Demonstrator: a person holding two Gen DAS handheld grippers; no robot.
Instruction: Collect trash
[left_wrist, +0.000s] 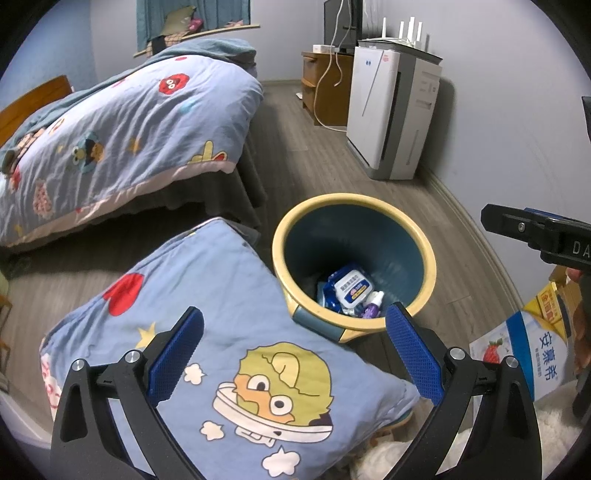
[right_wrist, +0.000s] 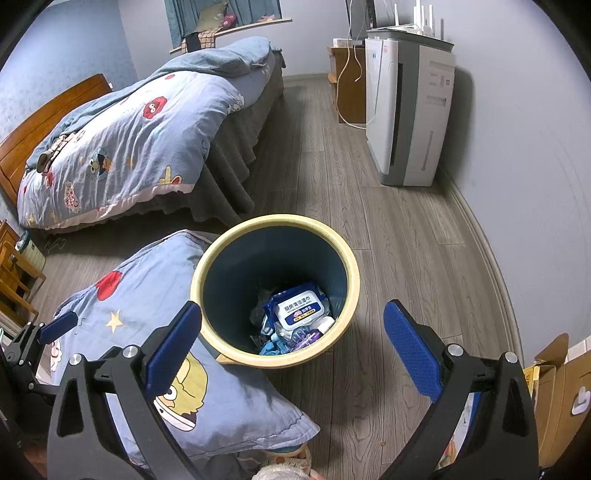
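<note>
Right wrist view: the right gripper (right_wrist: 291, 343) is hanging with its blue-padded fingers (right_wrist: 412, 350) spread wide, nothing between them. The trash bin (right_wrist: 352, 284), yellow-rimmed with a dark blue inside, is sitting in the centre of the frame on the grey wood floor (right_wrist: 406, 240), its near rim lying in the gap between the two fingers. Inside the bin a blue-and-white wet-wipe pack (right_wrist: 299, 308) is lying on top of other scraps, with a small purple bottle (right_wrist: 310, 336) just beside it toward the lower edge. A cartoon-print pillow (right_wrist: 147, 295) is occupying the lower left, touching the bin's left side. An open cardboard box (right_wrist: 557, 387) is showing at the lower right edge.

Left wrist view: the left gripper (left_wrist: 295, 354) is likewise standing released, jaws apart, hovering over the pillow (left_wrist: 221, 314). The bin (left_wrist: 428, 254) is sitting right of centre, past the right-hand finger (left_wrist: 413, 354); the wipe pack (left_wrist: 351, 288) and the bottle (left_wrist: 373, 304) are visible at its bottom. A white-and-blue carton with a strawberry picture (left_wrist: 528, 354) is lying at the lower right. Part of the other gripper (left_wrist: 532, 229) is entering from the right edge; its fingertips are out of frame here.

Background: a bed with a cartoon quilt (left_wrist: 122, 129) in the upper left, a white air purifier (left_wrist: 391, 110) against the wall in the upper right.
</note>
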